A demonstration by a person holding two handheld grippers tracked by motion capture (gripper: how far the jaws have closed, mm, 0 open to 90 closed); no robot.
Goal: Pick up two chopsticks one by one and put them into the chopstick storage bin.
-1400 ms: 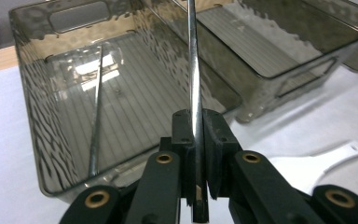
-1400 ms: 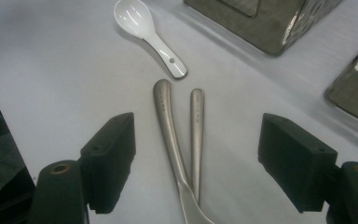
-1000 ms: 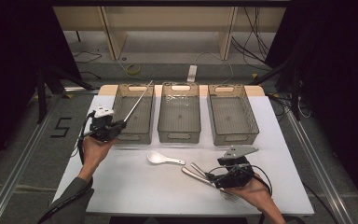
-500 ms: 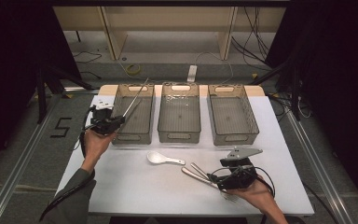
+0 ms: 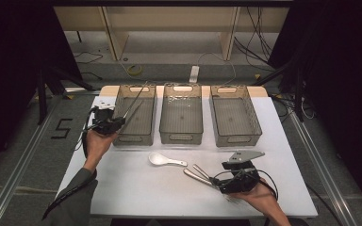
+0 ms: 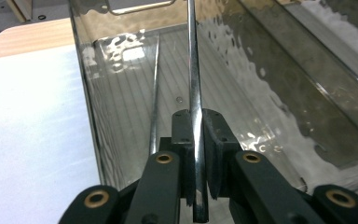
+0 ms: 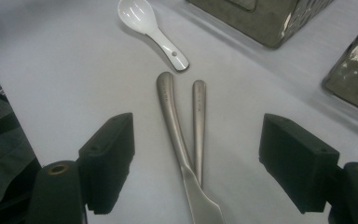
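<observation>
In the high view, the left gripper [image 5: 109,123] sits at the near left corner of the left-hand bin [image 5: 134,114], clamped on thin metal chopsticks [image 5: 134,101] that slant up over that bin. Two more bins stand in a row to its right on the white surface [image 5: 136,188]. The right gripper [image 5: 217,181] rests low near the front edge — a white ceramic spoon [image 5: 165,160] lies just ahead of it.

In the left gripper view, the jaws are pressed tight on one steel chopstick [image 6: 193,93] rising over the bin's ribbed floor.

In the right gripper view, the jaws stand wide apart, holding nothing; two metal utensil handles [image 7: 182,130] lie between them on the surface, the spoon beyond.
</observation>
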